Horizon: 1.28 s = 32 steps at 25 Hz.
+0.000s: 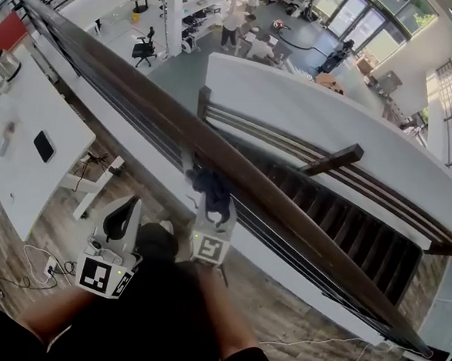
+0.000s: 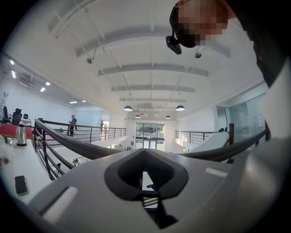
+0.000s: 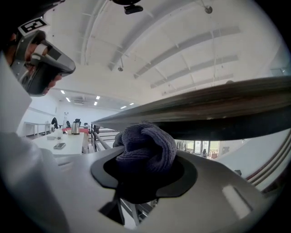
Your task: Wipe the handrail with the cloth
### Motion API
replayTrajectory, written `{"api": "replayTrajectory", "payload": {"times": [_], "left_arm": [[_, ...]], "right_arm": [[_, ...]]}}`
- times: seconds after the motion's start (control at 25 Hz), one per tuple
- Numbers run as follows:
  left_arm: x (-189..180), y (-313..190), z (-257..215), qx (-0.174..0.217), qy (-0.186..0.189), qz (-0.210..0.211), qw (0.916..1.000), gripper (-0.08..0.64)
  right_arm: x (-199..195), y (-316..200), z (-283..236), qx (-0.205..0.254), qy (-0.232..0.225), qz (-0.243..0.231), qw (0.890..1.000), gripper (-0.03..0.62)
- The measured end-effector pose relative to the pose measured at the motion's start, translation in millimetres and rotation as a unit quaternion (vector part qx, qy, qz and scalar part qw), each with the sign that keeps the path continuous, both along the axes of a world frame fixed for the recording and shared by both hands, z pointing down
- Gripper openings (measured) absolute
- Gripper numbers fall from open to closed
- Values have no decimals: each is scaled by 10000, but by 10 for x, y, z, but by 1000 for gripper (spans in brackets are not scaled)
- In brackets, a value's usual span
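A white table (image 1: 17, 188) fills the left of the frame. A dark phone (image 1: 44, 146) lies flat on it, and a metal kettle (image 1: 4, 65) stands toward the upper left. Below, the wood-plank floor (image 1: 286, 315) carries loose white cables (image 1: 34, 256) and a power strip (image 1: 51, 268) at lower left.

At your nine o'clock stood a white tabletop (image 1: 19, 161); a dark staircase (image 1: 328, 206) descended at three o'clock, and glass doors (image 1: 360, 23) shone at one o'clock.
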<state>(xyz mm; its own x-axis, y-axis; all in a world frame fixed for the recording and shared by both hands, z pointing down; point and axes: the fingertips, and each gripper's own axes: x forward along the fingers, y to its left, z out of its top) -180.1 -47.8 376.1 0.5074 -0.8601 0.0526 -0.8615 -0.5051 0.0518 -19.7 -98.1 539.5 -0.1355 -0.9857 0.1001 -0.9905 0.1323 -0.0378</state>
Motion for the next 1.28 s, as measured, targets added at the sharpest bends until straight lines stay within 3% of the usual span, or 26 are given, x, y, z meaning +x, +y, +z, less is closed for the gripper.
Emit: {"api": "replayTrajectory", "payload": {"times": [0.36,0.68,1.28], "left_arm": [[-450,-328,204,-95,63,-181,9998,0],[-469,-390,294,-233,69,-66,9997,0],[-355,-324,274,-295,51,2,9996,0]], "right_arm": [[53,-527,549,-582,311,398,9970,176],[196,-493,969,-1132,661,728,9887,178],[457,-332,1045,-1276,444,848,9872,178]]}}
